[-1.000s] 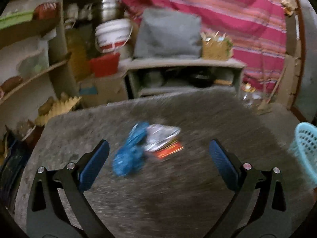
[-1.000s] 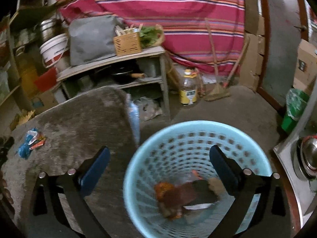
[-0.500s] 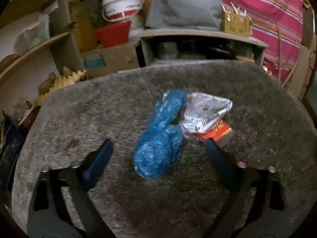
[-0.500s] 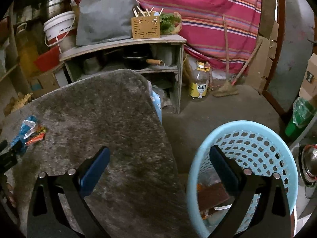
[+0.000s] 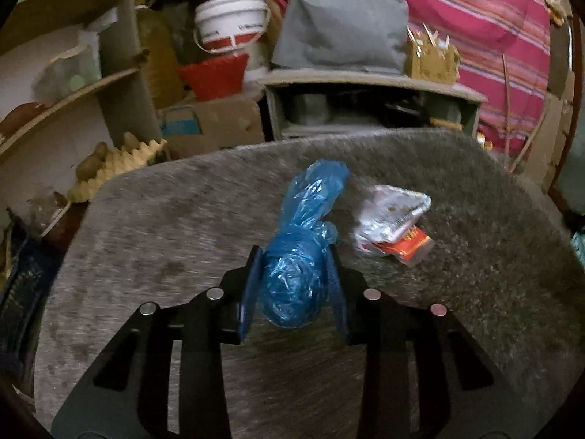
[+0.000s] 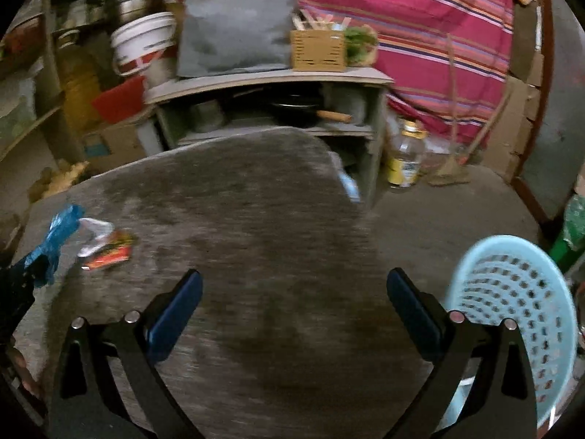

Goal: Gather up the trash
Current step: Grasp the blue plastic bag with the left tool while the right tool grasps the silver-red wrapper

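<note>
Trash here means a blue plastic bag (image 5: 296, 278) low in the frame's centre on the grey table (image 5: 146, 241), between the closing jaws of the left gripper (image 5: 295, 278), whose pads already touch its bulge. Thin film could slip free. The right gripper (image 6: 292, 311) jaws stand spread, empty, with the basket (image 6: 519, 292) at lower right.

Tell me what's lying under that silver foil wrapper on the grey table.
A red-orange packet sticks out from under the silver foil wrapper, on the grey table. How far the packet runs beneath, and whether anything else lies there, is covered.
</note>
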